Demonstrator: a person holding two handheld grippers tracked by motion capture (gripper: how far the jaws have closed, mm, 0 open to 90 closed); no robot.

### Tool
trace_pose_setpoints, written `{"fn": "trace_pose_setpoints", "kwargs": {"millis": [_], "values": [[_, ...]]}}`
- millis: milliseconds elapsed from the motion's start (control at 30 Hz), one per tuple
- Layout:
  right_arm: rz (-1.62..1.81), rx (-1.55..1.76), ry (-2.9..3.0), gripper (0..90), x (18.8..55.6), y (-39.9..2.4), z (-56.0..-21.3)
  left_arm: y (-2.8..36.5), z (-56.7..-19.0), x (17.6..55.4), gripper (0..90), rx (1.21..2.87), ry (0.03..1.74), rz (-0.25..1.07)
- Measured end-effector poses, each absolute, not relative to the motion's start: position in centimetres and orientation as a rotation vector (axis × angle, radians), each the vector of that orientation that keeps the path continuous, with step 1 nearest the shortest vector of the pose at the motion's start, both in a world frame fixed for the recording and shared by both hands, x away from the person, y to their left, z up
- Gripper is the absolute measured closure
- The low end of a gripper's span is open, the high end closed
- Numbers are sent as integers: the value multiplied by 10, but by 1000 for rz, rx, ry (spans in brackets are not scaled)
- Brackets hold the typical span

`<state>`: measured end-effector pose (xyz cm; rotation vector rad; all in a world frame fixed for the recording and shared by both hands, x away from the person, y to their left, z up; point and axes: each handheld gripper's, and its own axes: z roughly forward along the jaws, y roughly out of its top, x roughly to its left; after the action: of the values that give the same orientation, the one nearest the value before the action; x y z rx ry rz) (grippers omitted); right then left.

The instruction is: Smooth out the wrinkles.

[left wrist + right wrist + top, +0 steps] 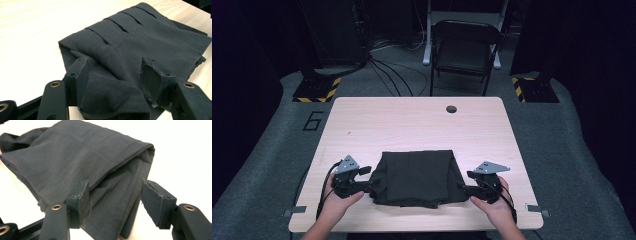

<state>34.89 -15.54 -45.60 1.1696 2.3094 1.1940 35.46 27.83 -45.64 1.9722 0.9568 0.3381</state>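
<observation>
- A dark folded garment (417, 177) is lying on a pale wooden table (412, 120), near the edge closest to the person, at about six o'clock on the tabletop in the high view.
- The left gripper (368, 181) is sitting at the garment's nine o'clock side, and the right gripper (464, 183) at its three o'clock side, each carried in one of the person's hands.
- In the left gripper view, the left gripper (115, 75) is holding its jaws apart, with a bunched fold of the garment (140, 40) lying between them; the cloth is touching the jaw at nine o'clock, while I cannot tell whether the other is pressing on it.
- In the right gripper view, the right gripper (115, 200) is also standing apart, straddling the layered edge of the garment (75, 157); a clear gap is showing beside the jaw at three o'clock.
- Risk, as I judge it: because neither pair of jaws is pinching firmly, a lift from here is likely to let the cloth slide out.
- Another risk: the stacked layers are lying loose, so closing on just the top layer is likely to open the fold.
- A further risk: if one hand is pulling sooner than the other, the garment is likely to skew or drag toward the near table edge.
</observation>
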Motion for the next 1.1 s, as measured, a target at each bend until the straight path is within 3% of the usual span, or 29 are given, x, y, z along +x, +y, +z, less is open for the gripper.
{"fn": "trace_pose_setpoints", "kwargs": {"millis": [1100], "values": [[1082, 1377, 2244, 396, 361, -191, -494, 287, -490, 383, 392, 1977, 1056, 312]]}}
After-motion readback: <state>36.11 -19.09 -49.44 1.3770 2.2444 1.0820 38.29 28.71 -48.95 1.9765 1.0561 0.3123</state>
